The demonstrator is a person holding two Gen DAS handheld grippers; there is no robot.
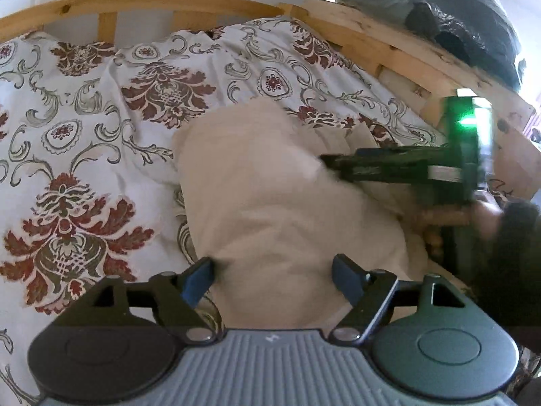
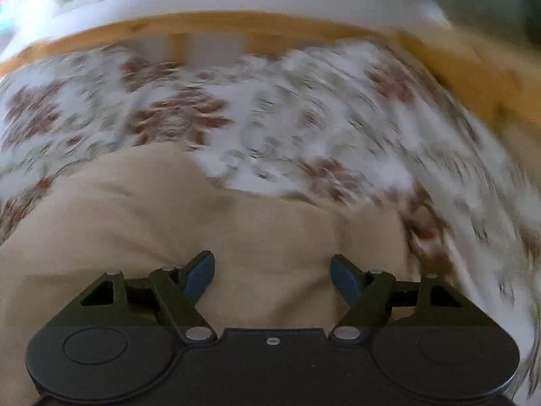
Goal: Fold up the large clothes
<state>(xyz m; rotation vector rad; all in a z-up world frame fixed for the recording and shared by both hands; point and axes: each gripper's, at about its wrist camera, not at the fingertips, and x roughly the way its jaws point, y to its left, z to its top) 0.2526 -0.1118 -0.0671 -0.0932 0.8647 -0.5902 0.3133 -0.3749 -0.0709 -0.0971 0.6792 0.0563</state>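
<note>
A cream-coloured garment (image 1: 277, 189) lies bunched on a bed with a floral cover (image 1: 101, 108). My left gripper (image 1: 272, 280) is open just above the near end of the garment, nothing pinched between its blue fingers (image 1: 197, 279). In the left wrist view the right gripper (image 1: 326, 160) reaches in from the right, blurred, its tips at the cloth's upper right part. In the blurred right wrist view my right gripper (image 2: 272, 279) is open over the same beige garment (image 2: 169, 220), which fills the lower picture; no cloth is caught between its pads.
A wooden bed frame (image 1: 142, 3) runs along the far side and down the right (image 1: 405, 47). Dark bagged items (image 1: 456, 17) sit on a ledge at the upper right. A hand and dark sleeve (image 1: 507, 226) hold the right gripper. Floral cover (image 2: 304, 125) lies beyond the garment.
</note>
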